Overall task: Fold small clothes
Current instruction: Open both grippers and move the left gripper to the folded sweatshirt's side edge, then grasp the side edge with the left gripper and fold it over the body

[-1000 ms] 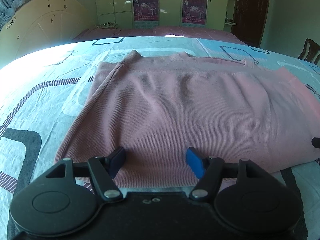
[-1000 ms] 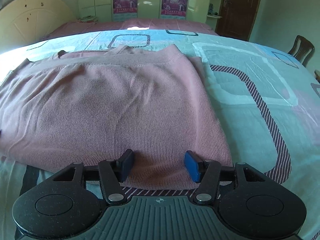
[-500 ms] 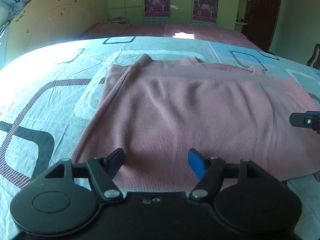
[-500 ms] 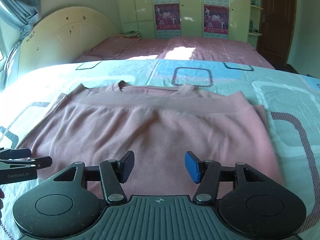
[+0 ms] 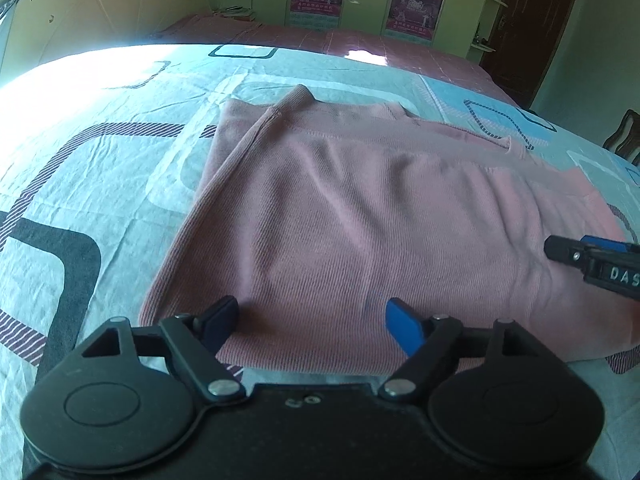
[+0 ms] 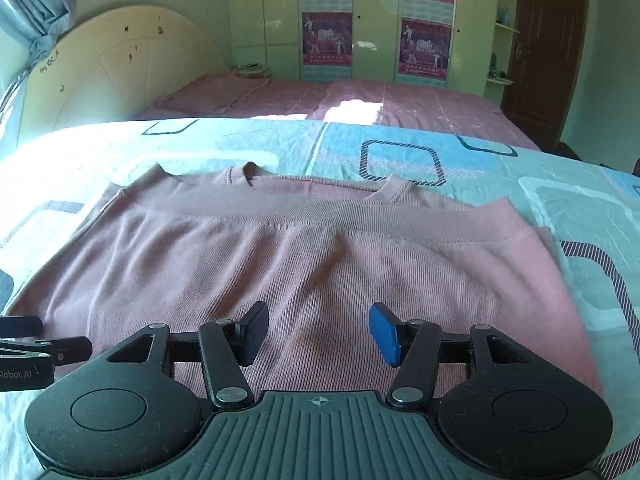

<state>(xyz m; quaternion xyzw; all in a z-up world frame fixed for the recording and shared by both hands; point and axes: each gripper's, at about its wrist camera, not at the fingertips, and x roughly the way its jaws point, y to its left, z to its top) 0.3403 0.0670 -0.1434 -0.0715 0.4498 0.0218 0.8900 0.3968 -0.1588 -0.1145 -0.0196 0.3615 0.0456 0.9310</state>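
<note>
A pink knitted sweater [image 5: 360,216] lies folded flat on the patterned bedsheet [image 5: 100,160], its hem band and neck at the far side. My left gripper [image 5: 310,318] hovers over the sweater's near left part, its jaws opening, nothing between them. In the right wrist view the same sweater [image 6: 320,264] fills the middle; my right gripper [image 6: 316,330] hangs open above its near edge, gripping nothing. The right gripper's tip [image 5: 592,258] shows at the right edge of the left wrist view, the left gripper's tip [image 6: 36,354] at the left edge of the right one.
The bed with the light blue sheet [image 6: 520,184] spreads all round the sweater. A second bed with a pink cover [image 6: 360,104] stands behind, then a cream headboard [image 6: 120,64], green wardrobes with posters [image 6: 328,36], a brown door [image 6: 548,40] and a chair [image 5: 624,136].
Both grippers drew back and rose slightly from the sweater's near edge; the right one swung left toward the sweater's middle. The left jaws stand wider than before. The sweater lies unchanged.
</note>
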